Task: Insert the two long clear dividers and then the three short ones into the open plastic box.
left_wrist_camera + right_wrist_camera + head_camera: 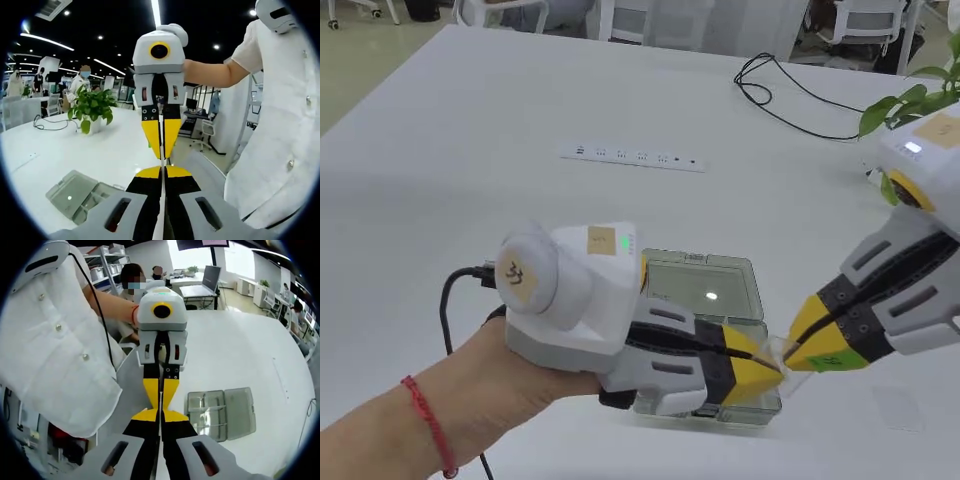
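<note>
My left gripper point(763, 368) has its jaws clenched, it seems on one end of a small clear divider point(782, 349). The right gripper point(798, 352) clenches the other end. The divider's long axis runs tip to tip, just over the near right corner of the box point(705, 285).

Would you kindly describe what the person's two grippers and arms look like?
The left gripper and right gripper have white-grey bodies, black mid-sections and yellow tapered jaws. The left carries a round knob marked 33, a tan sticker and a black cable; the right has a green label. A red string bracelet circles the left wrist, and the white buttoned shirt has short sleeves.
</note>
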{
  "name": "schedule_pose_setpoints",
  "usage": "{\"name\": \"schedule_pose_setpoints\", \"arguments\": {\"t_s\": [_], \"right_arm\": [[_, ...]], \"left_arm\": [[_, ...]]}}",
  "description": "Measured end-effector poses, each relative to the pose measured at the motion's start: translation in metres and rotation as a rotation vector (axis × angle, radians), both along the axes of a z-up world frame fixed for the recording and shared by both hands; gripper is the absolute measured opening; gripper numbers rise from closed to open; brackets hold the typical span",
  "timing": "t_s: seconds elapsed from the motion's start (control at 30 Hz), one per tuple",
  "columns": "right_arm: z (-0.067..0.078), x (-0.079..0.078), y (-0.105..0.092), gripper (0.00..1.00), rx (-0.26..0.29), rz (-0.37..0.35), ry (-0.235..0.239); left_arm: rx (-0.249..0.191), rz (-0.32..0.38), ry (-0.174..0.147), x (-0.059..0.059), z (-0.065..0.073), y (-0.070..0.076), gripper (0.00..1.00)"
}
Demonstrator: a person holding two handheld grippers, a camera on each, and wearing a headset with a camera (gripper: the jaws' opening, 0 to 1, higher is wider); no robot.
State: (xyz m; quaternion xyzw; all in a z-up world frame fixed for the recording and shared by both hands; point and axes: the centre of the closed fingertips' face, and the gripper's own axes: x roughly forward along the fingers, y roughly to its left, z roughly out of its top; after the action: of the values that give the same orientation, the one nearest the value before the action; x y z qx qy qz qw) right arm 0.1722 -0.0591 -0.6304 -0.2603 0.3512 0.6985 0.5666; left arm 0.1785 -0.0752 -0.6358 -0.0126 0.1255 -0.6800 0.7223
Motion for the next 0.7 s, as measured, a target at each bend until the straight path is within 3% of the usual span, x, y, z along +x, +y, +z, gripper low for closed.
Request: {"name": "schedule_pose_setpoints", "arguments": {"t_s": [0.37, 0.7], "right_arm": [[0.000, 0.006, 0.002, 0.03, 0.002, -0.011, -0.012], [0.000, 0.013, 0.001, 0.03, 0.006, -0.030, -0.029]], "left_arm": [[0.016, 0.010, 0.003, 0.000, -0.006, 0.004, 0.01], [0.036, 0.050, 0.014, 0.006, -0.013, 0.014, 0.12]]}}
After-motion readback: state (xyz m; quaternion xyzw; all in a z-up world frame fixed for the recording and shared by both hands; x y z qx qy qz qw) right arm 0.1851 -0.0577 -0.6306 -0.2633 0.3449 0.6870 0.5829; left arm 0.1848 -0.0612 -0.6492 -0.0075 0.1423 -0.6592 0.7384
